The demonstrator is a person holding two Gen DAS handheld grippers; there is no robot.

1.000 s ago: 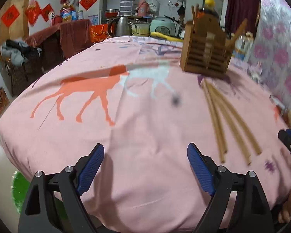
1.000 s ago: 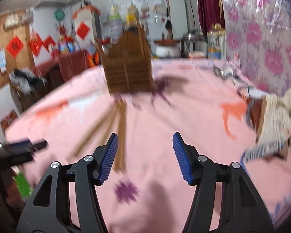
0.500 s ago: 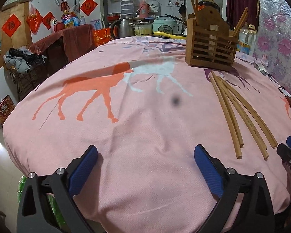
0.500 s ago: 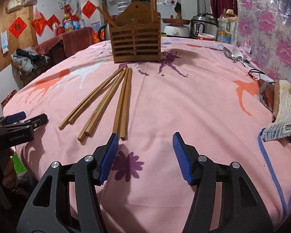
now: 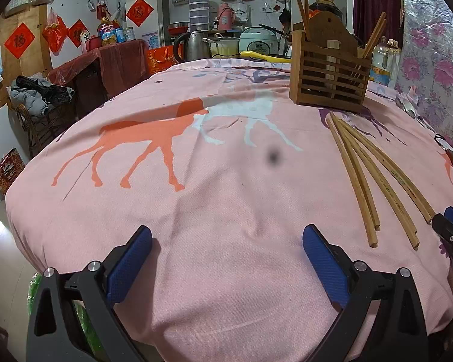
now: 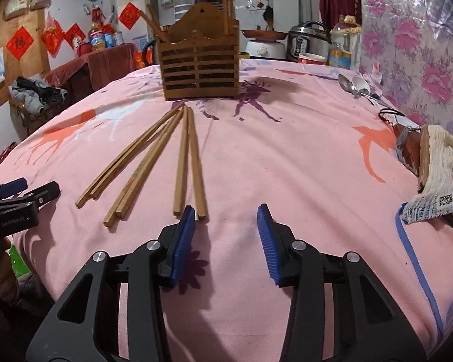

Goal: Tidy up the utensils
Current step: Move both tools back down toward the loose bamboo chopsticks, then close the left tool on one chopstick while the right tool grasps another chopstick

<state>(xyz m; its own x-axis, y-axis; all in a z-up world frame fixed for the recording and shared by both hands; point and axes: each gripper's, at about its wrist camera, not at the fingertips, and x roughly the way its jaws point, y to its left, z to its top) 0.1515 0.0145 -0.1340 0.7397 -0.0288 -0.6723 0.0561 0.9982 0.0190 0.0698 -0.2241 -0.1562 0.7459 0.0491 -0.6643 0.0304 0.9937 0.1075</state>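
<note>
Six chopsticks (image 6: 154, 157) lie loose at 12 o'clock; the holder (image 6: 199, 66) already has some. My left gripper (image 5: 226, 253) is wide and empty. My right gripper (image 6: 226, 232) is closing, nothing between its jaws.

On the table (image 6: 287, 163), loose chopsticks (image 6: 154, 157) fan out from just before the slatted holder (image 6: 199, 69) at the far edge toward the near edge, more chopsticks stand in the holder, spoons (image 6: 355, 86) lie near the far right edge, and a cloth (image 6: 441, 175) lies at the right edge.
</note>
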